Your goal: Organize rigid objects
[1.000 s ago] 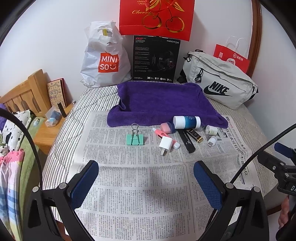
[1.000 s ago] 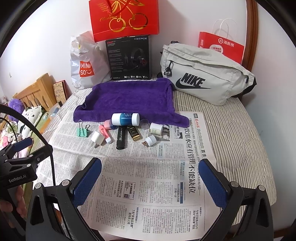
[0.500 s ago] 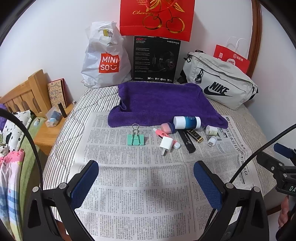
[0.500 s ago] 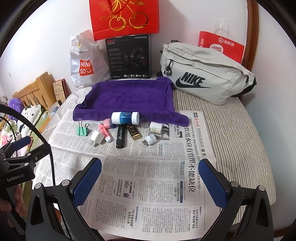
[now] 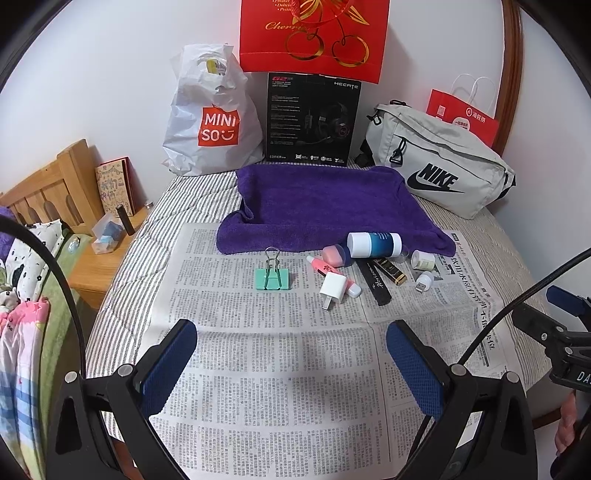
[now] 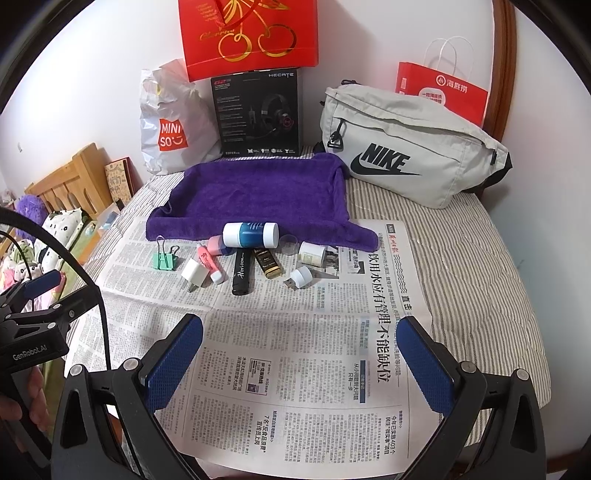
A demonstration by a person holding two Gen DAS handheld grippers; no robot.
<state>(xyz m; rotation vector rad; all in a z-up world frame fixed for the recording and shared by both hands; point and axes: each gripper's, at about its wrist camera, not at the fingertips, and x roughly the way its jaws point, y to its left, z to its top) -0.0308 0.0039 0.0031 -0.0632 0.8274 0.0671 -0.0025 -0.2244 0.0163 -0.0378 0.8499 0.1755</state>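
Observation:
Small objects lie on the newspaper (image 5: 280,369) in front of a purple towel (image 5: 325,199): a green binder clip (image 5: 272,277), a white charger plug (image 5: 332,288), a pink highlighter (image 5: 325,267), a blue-and-white bottle (image 5: 373,244), a black tube (image 5: 376,281), a gold-trimmed tube (image 5: 388,270), a small white jar (image 5: 423,259) and a white USB light (image 5: 424,280). The same row shows in the right wrist view, with the bottle (image 6: 250,234) and clip (image 6: 165,258). My left gripper (image 5: 291,363) and right gripper (image 6: 300,363) are open and empty, well short of the objects.
A Minisо bag (image 5: 210,122), black headset box (image 5: 314,118), red gift bag (image 5: 314,35) and grey Nike bag (image 5: 439,166) stand against the back wall. A wooden nightstand (image 5: 99,266) and bedding lie off the left edge.
Both grippers have shifted very slightly; the view barely changes. No object has moved and both stay open.

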